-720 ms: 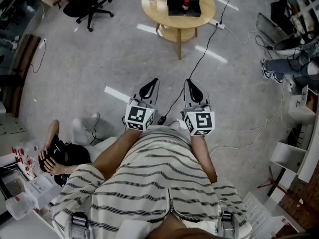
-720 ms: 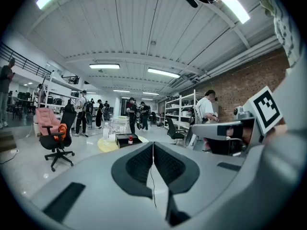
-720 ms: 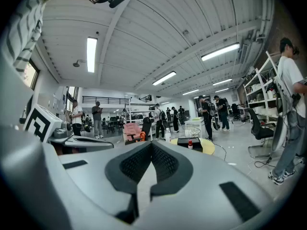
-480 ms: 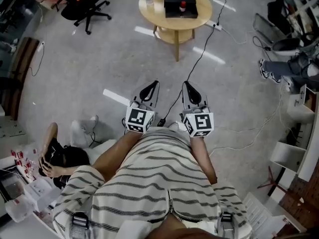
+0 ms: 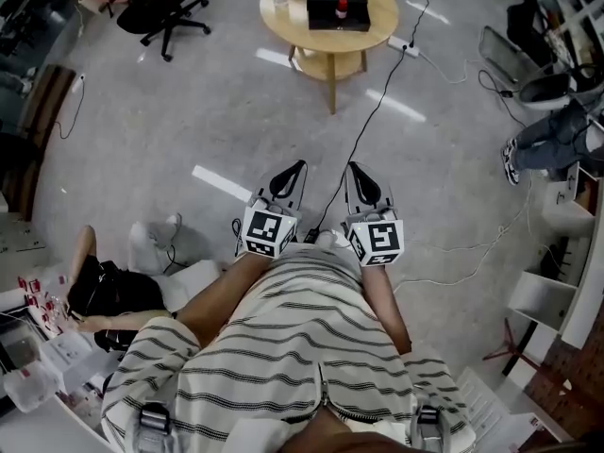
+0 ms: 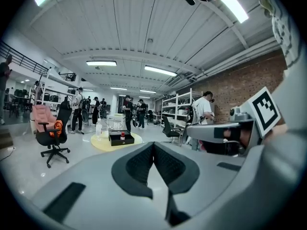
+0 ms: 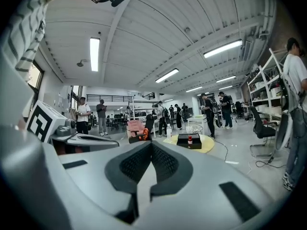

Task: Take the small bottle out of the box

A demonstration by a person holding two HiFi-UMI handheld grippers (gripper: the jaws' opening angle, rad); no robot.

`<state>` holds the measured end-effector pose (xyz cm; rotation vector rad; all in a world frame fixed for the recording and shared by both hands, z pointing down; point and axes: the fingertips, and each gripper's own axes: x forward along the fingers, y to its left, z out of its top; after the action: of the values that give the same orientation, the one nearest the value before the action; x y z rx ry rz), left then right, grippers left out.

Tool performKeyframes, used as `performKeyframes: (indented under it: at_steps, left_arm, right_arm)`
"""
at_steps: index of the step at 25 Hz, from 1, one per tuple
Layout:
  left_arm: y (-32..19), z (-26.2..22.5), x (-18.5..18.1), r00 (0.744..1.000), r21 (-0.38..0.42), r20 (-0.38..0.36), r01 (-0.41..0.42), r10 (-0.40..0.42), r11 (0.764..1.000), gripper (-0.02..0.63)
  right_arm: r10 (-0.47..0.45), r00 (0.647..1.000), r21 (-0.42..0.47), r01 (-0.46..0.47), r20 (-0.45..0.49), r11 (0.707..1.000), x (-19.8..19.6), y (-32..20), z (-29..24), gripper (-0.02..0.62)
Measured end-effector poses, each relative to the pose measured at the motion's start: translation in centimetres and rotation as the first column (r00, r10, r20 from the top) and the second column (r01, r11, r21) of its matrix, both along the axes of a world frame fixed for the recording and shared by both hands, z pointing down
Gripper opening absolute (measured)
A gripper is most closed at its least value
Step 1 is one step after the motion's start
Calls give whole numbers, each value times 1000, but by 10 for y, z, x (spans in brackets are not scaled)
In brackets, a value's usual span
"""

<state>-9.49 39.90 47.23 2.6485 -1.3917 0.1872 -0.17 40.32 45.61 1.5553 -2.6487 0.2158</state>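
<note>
While the small bottle (image 5: 341,8) with its red cap stands inside the black box (image 5: 321,17) on the round bench (image 5: 283,9) at the top of the frame, both tools hang well apart from it, so the step in hand looks like the approach. The left tongs (image 5: 294,169) and right tongs (image 5: 357,171) are pressed together and empty, side by side at frame centre. Next, I judge, the person must cross the floor (image 5: 189,111), part one pair and close it on the bottle.
</note>
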Motion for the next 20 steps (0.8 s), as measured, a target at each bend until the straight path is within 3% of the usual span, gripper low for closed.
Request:
performKeyframes:
  at_steps: [11, 20]
  left_arm:
    - [-40, 14, 18, 1000, -19, 0, -26, 26, 999, 21]
    - [-127, 10, 25, 998, -15, -3, -60, 60, 998, 21]
  right_arm:
    - [12, 1000, -7, -12, -21, 1000, 15, -35, 6, 11]
    - [42, 999, -16, -43, -26, 999, 20, -118, 5, 11]
